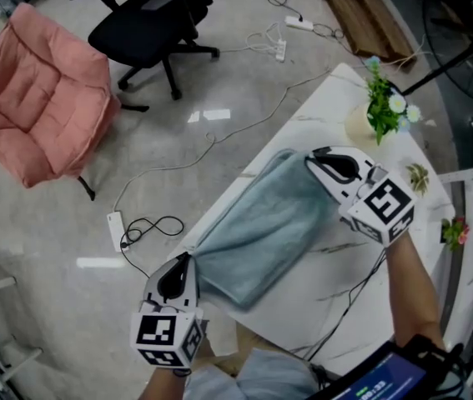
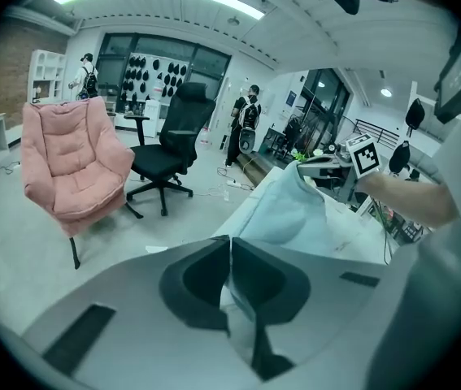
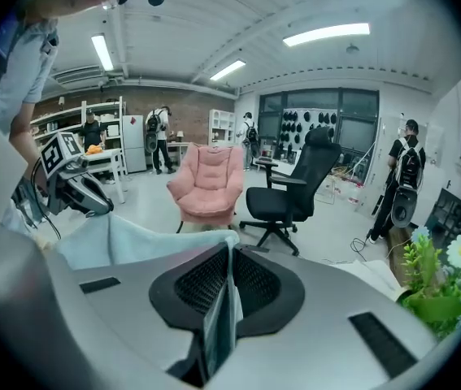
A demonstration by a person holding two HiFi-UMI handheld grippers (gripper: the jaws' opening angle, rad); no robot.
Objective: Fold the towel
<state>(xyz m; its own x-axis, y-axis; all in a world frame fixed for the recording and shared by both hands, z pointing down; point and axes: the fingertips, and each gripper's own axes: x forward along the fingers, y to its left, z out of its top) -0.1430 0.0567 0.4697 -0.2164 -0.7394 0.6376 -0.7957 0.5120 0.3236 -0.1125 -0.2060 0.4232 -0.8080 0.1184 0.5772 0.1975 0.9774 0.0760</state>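
The towel (image 1: pixel 261 232) is stretching above the counter (image 1: pixel 344 302), with the left hand-held gripper (image 1: pixel 186 262) and the right hand-held gripper (image 1: pixel 313 162) each pinching its edge tightly.

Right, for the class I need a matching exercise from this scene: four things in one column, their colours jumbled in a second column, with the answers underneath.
Things:
1. towel
2. armchair
3. office chair
4. plant

Colours:
A. black
B. green
C. pink
D. pale blue

Pairs: 1-D, 2-C, 3-A, 4-B
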